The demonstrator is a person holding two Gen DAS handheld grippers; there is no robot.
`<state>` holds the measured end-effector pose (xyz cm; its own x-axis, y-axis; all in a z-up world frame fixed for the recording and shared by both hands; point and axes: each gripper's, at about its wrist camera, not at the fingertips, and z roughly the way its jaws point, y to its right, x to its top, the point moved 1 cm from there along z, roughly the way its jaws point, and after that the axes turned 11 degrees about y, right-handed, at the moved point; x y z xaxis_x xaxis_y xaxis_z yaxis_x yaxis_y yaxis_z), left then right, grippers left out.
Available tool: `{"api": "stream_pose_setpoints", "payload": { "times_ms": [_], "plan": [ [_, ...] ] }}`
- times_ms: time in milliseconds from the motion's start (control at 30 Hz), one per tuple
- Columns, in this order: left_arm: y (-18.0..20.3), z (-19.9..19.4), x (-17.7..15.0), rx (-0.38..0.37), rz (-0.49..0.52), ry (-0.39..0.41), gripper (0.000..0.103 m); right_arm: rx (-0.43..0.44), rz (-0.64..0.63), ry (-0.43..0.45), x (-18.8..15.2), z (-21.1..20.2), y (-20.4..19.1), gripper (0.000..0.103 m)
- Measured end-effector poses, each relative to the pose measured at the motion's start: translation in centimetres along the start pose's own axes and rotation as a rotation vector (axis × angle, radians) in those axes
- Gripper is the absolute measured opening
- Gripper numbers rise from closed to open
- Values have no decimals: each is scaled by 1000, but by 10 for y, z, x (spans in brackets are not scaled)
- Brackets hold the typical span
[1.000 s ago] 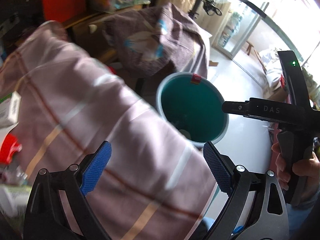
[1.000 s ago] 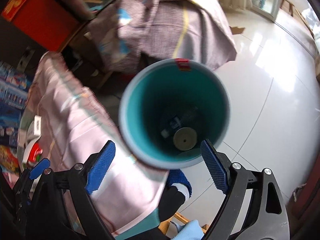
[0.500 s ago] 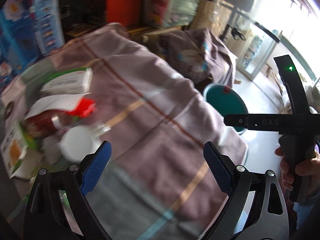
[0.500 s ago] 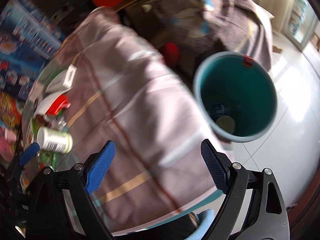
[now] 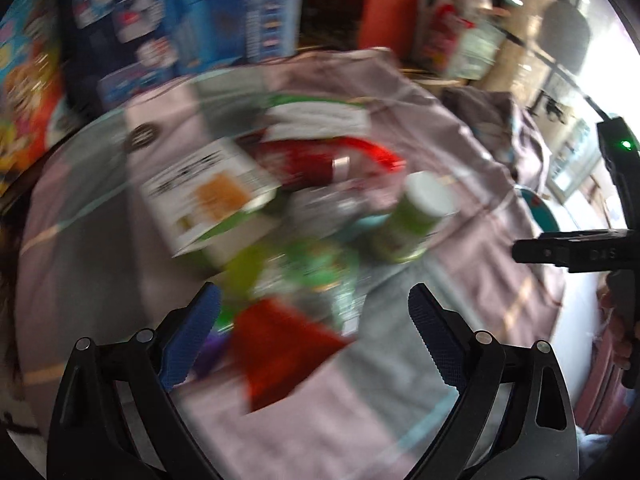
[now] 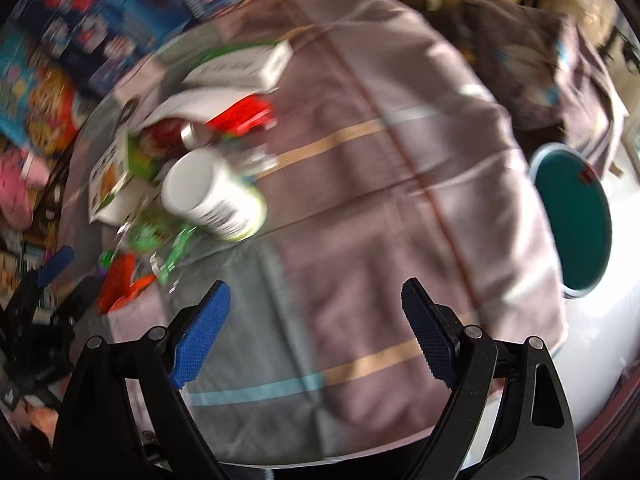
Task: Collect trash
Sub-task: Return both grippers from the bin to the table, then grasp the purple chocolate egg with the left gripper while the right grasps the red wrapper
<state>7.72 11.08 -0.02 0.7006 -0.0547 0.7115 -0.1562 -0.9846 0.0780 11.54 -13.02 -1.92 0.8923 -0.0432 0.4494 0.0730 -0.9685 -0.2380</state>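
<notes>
Both views are motion-blurred. A pile of trash lies on a round table under a pink striped cloth (image 6: 380, 184): a green-and-white canister (image 5: 416, 216) (image 6: 212, 196) on its side, a white carton with orange print (image 5: 208, 196), a red packet (image 5: 280, 352) (image 6: 120, 280), a red can (image 5: 312, 164), a white box (image 6: 244, 64). My left gripper (image 5: 316, 332) is open and empty, just above the red packet. My right gripper (image 6: 316, 328) is open and empty over bare cloth, right of the pile. The teal trash bin (image 6: 572, 216) stands on the floor at the table's right.
Colourful boxes (image 5: 192, 12) are stacked behind the table. A chair draped in grey-purple cloth (image 6: 552, 60) stands beyond the bin. White tiled floor (image 6: 624, 280) lies to the right. The right gripper's handle (image 5: 576, 252) shows at the left wrist view's right edge.
Both grippers have swung left from over the bin to the table. The trash pile has come into view ahead of the left gripper. Both stay open and empty.
</notes>
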Motion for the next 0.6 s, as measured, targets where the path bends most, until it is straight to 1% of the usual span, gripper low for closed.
{"api": "stream_pose_setpoints", "payload": {
  "times_ms": [33, 133, 233, 400, 600],
  "plan": [
    [-16, -3, -6, 15, -27, -5, 95, 12, -13, -11, -2, 4, -10, 83],
    [-47, -6, -20, 49, -72, -21, 95, 39, -44, -39, -8, 15, -37, 83],
    [-68, -7, -34, 85, -86, -37, 95, 66, -69, -64, -13, 23, -60, 83],
    [-89, -1, -52, 125, -85, -76, 95, 111, -108, -106, -16, 36, -95, 83],
    [-104, 1, -65, 119, -120, -90, 95, 180, -163, -135, -10, 51, -140, 83]
  ]
}}
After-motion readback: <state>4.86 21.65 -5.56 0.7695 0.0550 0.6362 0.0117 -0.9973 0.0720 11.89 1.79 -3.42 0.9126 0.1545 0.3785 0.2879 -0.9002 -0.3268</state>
